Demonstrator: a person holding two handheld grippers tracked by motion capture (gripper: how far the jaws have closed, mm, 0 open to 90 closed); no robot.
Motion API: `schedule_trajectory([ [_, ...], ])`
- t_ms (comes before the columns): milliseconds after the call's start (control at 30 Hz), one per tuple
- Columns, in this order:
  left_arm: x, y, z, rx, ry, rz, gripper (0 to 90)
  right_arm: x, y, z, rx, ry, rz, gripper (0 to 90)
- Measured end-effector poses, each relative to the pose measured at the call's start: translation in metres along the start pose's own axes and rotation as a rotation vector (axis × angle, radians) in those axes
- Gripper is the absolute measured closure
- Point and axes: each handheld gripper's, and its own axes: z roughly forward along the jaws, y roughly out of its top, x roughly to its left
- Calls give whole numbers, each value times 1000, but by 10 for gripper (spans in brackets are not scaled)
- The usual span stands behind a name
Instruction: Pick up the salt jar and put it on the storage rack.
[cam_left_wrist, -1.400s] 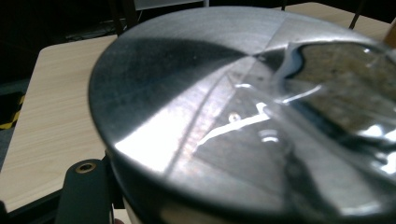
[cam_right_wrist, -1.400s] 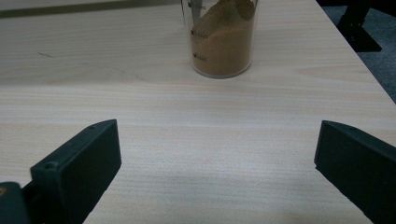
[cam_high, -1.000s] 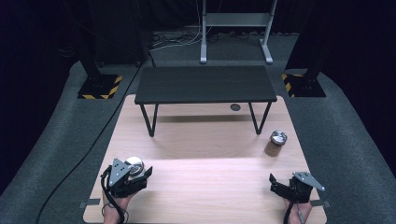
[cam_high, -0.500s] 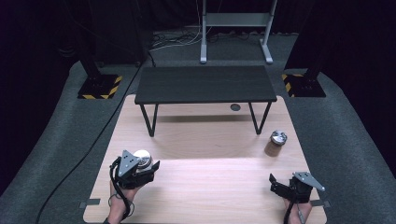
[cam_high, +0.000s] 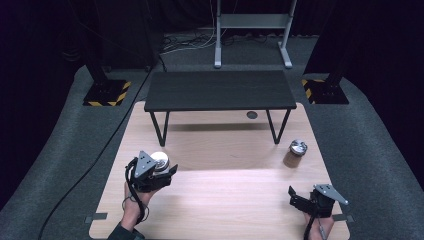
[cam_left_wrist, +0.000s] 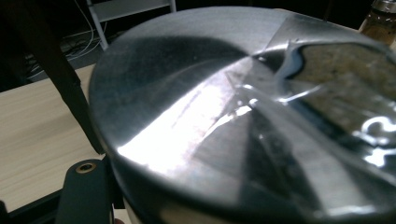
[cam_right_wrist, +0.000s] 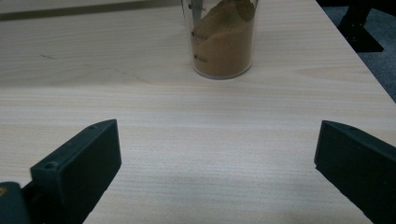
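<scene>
The jar (cam_high: 160, 162) in your left gripper (cam_high: 150, 175) is a small glass one with a broad, shiny metal lid (cam_left_wrist: 224, 116), and it sits near the left edge of the wooden table (cam_high: 220, 200), in front of the black bench (cam_high: 220, 90). Judging by its build, it is stiff and fairly light, but breakable if it tips or drops. The smooth lid and glass wall look slippery, so take hold around the body just under the lid rather than on the lid's rim. The jaws are closed on it. In the left gripper view the lid crowds the lens, brushed grey with bright glare, and through the glass at the right you glimpse a brownish fill. How much is inside you cannot tell from here.

A second jar (cam_high: 296, 152) of the same kind stands well apart on the right side of the table, with brown powder up most of its height in the right gripper view (cam_right_wrist: 224, 42). Your right gripper (cam_high: 312, 200) rests low at the near right corner, its jaws spread wide with nothing between them, pointing toward that second jar across bare wood.
</scene>
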Motion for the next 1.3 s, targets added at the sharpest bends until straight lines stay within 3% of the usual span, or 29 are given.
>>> schedule_trajectory([
  [1300,22,35,49,45,-8,-3,311,0,1,1,5,2,0,0],
])
